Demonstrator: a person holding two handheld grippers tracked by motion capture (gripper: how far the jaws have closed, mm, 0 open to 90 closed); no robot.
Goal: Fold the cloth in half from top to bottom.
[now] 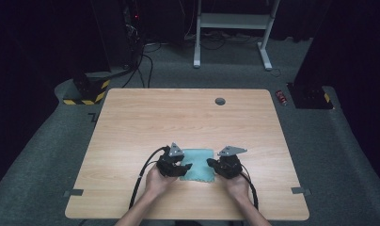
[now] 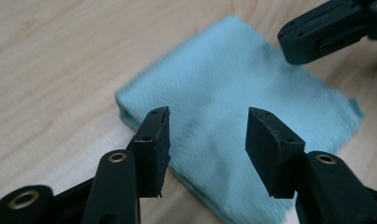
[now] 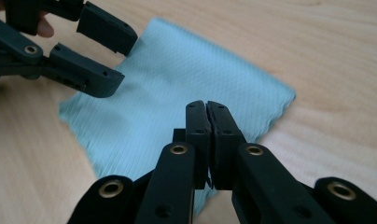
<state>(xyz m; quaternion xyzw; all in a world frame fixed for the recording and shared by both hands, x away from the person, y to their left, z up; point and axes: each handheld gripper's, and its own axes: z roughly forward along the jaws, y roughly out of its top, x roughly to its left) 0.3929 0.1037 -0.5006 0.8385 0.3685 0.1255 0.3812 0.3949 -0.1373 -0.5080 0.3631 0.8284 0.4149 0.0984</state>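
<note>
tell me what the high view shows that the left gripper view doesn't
High view alone: the whole table with its grommet hole, both hands, the grey floor, a red can and a white frame beyond. Left gripper view alone: the left gripper up close, jaws apart over the cloth's near edge, and the weave of the fabric. Both share the teal cloth on the wood and the right gripper at its far side.
</note>
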